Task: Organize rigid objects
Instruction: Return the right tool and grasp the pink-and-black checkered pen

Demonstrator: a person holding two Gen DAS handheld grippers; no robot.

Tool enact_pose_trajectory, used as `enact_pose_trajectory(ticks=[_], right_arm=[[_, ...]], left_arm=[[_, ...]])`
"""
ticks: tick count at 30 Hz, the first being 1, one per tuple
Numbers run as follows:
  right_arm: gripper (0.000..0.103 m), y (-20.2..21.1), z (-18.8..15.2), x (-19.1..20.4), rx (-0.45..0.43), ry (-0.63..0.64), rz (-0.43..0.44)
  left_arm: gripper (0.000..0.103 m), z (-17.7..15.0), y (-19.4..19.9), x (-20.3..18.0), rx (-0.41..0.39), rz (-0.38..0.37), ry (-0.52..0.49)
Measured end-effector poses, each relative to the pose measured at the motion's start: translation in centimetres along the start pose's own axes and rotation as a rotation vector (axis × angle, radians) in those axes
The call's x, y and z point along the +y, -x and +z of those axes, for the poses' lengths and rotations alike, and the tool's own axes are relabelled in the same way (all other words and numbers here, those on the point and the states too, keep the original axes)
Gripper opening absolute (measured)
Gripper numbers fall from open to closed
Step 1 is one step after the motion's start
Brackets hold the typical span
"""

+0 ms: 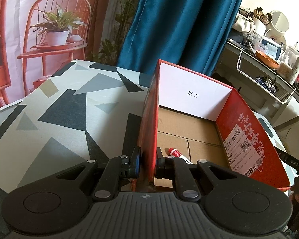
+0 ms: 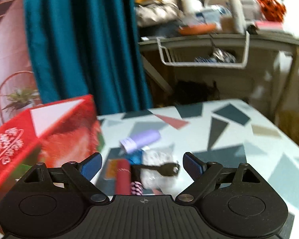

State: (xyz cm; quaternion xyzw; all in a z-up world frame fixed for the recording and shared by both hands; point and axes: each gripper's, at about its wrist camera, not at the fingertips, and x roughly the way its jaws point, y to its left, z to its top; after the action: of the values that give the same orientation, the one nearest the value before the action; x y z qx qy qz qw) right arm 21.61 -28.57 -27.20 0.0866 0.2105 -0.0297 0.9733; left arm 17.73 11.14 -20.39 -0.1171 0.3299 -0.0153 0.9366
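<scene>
The left tongs (image 1: pixel 147 160) are clenched on the near left wall of the red box (image 1: pixel 247 137), one pad outside it and one inside. Just beyond the inner pad, a small white tube with a red cap (image 1: pixel 176 153) lies on the box's bare cardboard floor; nothing else shows inside. The box stands open, white on its far inner wall, with a shipping label on the right wall.

The right tongs (image 2: pixel 142 166) are released, their blue pads spread wide with nothing pressed between them. Ahead of them, in the gap, a small heap lies on the worktop (image 2: pixel 229 131): a dark red roll (image 2: pixel 122 176), a pink-and-black braided piece (image 2: pixel 136 187), a white pouch (image 2: pixel 159 161) with a dark, spoon-like thing (image 2: pixel 161 168) across it, though blur leaves that uncertain. Farther out lie a blue item (image 2: pixel 134 157) and a lilac tube (image 2: pixel 141 140). The box sits left of these tongs.
</scene>
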Motion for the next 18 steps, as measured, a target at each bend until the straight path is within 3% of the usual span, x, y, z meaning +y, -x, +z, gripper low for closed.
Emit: enact_pose_trajectory(ticks=[6, 12, 18], right_arm=[[0.085, -2.3, -0.8, 0.2, 0.006, -0.004, -0.028], [0.083, -1.6, -1.8, 0.8, 0.041, 0.021, -0.031], [0.069, -1.0, -3.9, 1.4, 0.098, 0.085, -0.063]], left_arm=[[0.015, -0.1, 0.0, 0.0, -0.004, -0.003, 0.003], [0.015, -0.1, 0.1, 0.0, -0.008, -0.002, 0.006], [0.015, -0.1, 0.1, 0.1, -0.010, -0.005, 0.010]])
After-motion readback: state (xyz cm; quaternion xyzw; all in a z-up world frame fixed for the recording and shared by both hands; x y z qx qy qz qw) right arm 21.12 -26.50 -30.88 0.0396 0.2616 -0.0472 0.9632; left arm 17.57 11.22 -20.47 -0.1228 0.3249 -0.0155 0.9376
